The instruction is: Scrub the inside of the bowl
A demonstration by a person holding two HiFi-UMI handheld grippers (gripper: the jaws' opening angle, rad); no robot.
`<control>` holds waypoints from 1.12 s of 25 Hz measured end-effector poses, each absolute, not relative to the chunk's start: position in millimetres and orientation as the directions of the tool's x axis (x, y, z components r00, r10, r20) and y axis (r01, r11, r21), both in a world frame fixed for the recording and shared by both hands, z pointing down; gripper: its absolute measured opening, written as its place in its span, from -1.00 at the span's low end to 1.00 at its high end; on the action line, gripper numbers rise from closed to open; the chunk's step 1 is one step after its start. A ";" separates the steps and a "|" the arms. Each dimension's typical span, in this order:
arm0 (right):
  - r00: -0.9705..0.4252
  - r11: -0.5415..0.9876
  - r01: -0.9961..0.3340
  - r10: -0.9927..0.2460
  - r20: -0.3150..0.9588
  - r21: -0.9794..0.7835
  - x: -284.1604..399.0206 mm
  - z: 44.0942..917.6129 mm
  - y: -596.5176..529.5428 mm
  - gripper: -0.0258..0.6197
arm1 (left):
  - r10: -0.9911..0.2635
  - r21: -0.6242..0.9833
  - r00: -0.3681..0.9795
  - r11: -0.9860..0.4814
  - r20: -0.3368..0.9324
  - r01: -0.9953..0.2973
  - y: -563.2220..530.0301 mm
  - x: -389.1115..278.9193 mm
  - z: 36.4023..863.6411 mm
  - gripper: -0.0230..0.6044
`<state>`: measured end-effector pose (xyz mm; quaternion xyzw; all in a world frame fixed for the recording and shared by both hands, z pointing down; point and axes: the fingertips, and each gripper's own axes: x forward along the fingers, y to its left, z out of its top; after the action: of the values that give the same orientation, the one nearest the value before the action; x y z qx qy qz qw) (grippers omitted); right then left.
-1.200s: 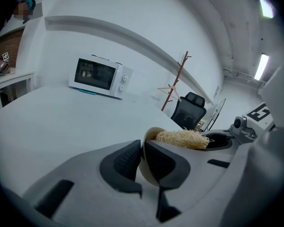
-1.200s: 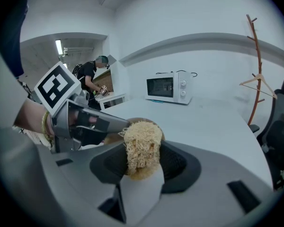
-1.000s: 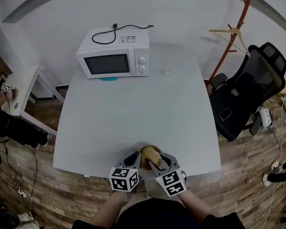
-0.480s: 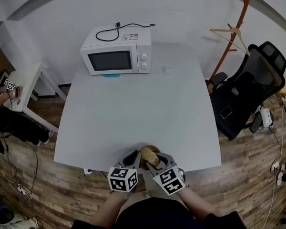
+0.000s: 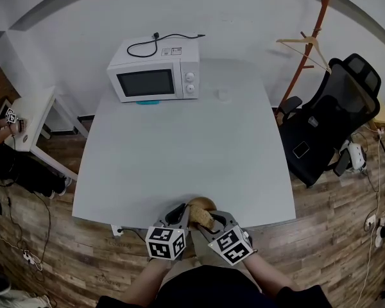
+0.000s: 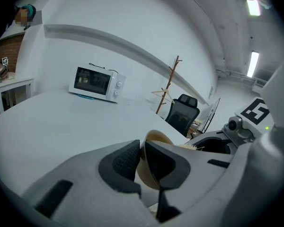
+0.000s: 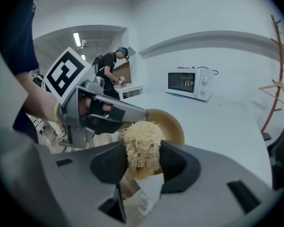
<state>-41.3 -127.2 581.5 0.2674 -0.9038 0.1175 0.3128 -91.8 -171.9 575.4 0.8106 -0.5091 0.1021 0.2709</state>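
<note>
- Head view: the left gripper (image 5: 183, 214) and right gripper (image 5: 213, 221) meet at the near edge of the white surface (image 5: 179, 146), with the tan bowl (image 5: 202, 204) between them. It's too small here to read the grips.
- Left gripper view: the left gripper is clamped on the bowl's wall, probably to steady it for scrubbing. The bowl's inside is hidden.
- Right gripper view: the right gripper pinches a straw-coloured scrubber (image 7: 142, 142) at the bowl's open mouth — whether it touches the inside is unclear.
</note>
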 end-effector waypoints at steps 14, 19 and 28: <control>-0.612 0.779 -0.626 -0.478 0.630 -0.018 -14.3 580.6 -134.7 -0.36 | -0.765 0.322 0.470 -0.354 0.439 -0.878 -160.7 -83.6 576.4 -0.79; -0.615 0.748 -0.662 -0.500 0.610 -0.055 -11.2 575.2 -137.6 -0.36 | -0.764 0.328 0.477 -0.359 0.435 -0.874 -159.3 -80.4 575.7 -0.79; -0.638 0.756 -0.650 -0.487 0.597 -0.077 -33.1 567.5 -137.0 -0.36 | -0.768 0.341 0.476 -0.351 0.429 -0.872 -159.8 -84.1 571.3 -0.79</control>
<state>-33.1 -137.0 567.5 0.3180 -0.8934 0.1438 0.2828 -84.1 -159.8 571.3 0.8160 -0.5025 0.0973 0.2686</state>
